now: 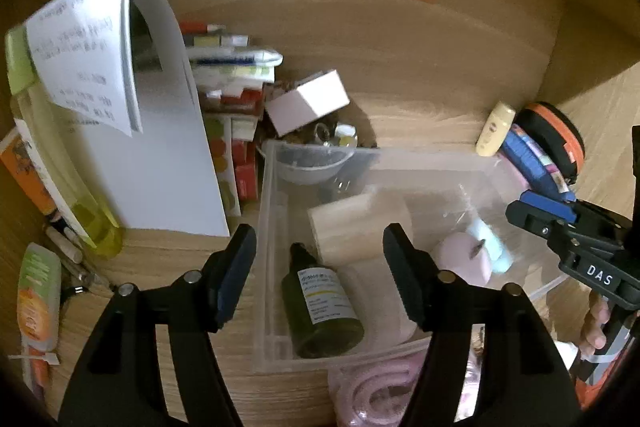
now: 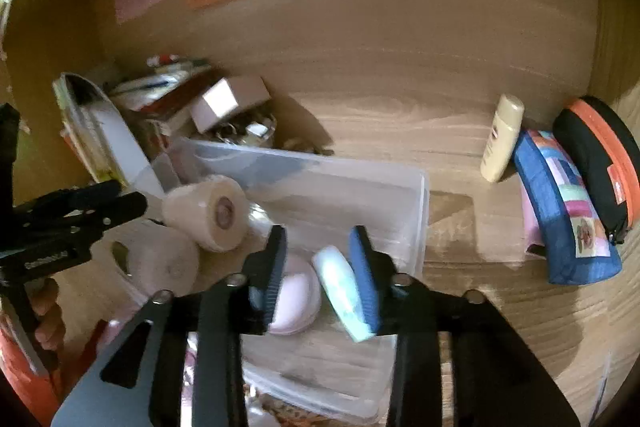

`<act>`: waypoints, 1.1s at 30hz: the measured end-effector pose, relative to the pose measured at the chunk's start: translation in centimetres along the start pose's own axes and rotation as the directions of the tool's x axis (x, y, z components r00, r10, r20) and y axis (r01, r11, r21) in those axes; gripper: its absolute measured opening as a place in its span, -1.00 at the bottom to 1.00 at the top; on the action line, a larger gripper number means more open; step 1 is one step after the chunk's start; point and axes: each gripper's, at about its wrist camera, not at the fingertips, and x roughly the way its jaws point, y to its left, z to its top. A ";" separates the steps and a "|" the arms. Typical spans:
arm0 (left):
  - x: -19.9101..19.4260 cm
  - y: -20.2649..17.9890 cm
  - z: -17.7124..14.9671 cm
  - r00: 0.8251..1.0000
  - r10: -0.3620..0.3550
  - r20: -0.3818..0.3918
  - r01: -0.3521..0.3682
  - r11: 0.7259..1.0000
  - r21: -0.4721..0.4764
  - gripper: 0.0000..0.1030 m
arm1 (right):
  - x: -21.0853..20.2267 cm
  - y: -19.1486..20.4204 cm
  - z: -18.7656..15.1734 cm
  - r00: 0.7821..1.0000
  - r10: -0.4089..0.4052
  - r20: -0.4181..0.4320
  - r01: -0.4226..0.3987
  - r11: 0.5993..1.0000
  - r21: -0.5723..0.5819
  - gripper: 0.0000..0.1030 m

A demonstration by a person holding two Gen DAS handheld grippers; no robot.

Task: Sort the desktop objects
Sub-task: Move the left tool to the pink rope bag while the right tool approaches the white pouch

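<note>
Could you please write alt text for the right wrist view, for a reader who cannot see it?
The right tool hovers open over a clear plastic bin, a pale blue-white tube lying loosely against one finger above a pink round item. Two tape rolls sit left; pouches lie on the wooden desk.

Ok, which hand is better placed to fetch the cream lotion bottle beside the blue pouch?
Right. The right gripper is open over the clear bin, at its right end nearest the cream lotion bottle; the left gripper hovers at its left end, farther away.
</note>
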 end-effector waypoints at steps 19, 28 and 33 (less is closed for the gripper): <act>-5.4 -2.9 -3.5 1.000 -0.018 -0.015 0.020 0.990 0.140 0.63 | -6.2 2.8 -5.2 0.992 0.115 -0.046 -0.120 0.985 -0.122 0.12; -2.7 -2.9 -6.8 0.989 -0.021 -0.144 0.043 0.987 0.154 0.71 | -5.4 5.1 -9.2 0.966 0.190 -0.175 -0.225 0.952 -0.210 0.36; -1.2 -3.7 -8.3 0.973 -0.046 -0.225 0.085 0.982 0.167 0.70 | -5.9 5.7 -10.7 0.971 0.177 -0.162 -0.218 0.933 -0.285 0.54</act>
